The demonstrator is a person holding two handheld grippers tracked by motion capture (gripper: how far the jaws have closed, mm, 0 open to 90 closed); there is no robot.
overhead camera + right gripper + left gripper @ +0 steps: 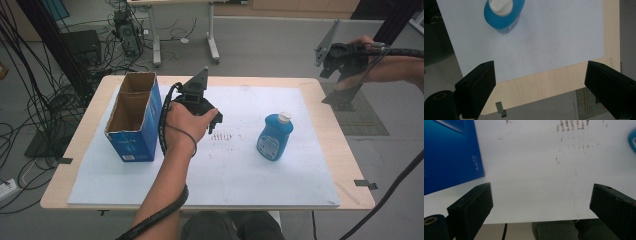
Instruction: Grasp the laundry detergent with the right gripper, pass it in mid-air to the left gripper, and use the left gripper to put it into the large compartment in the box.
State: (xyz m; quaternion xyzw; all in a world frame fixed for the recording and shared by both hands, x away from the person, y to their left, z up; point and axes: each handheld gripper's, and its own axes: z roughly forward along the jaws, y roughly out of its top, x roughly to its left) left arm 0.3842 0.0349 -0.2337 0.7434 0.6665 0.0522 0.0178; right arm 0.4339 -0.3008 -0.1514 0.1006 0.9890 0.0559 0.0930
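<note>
We see grey floor (pixel 280 45) | white desk legs (pixel 212 42) | cable tangle (pixel 30 115) | computer tower (pixel 127 32).

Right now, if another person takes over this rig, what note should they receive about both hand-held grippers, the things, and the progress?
Left hand-held gripper: open, holding nothing, low over the white sheet just right of the open blue box.
Right hand-held gripper: open, holding nothing, raised beyond the table's far right corner.
Blue bottle: standing on the sheet with its white cap on, right of centre, apart from both grippers.
Done: nothing visible; the box looks empty.
Left: probably grasp the bottle and put it in the box.
</note>
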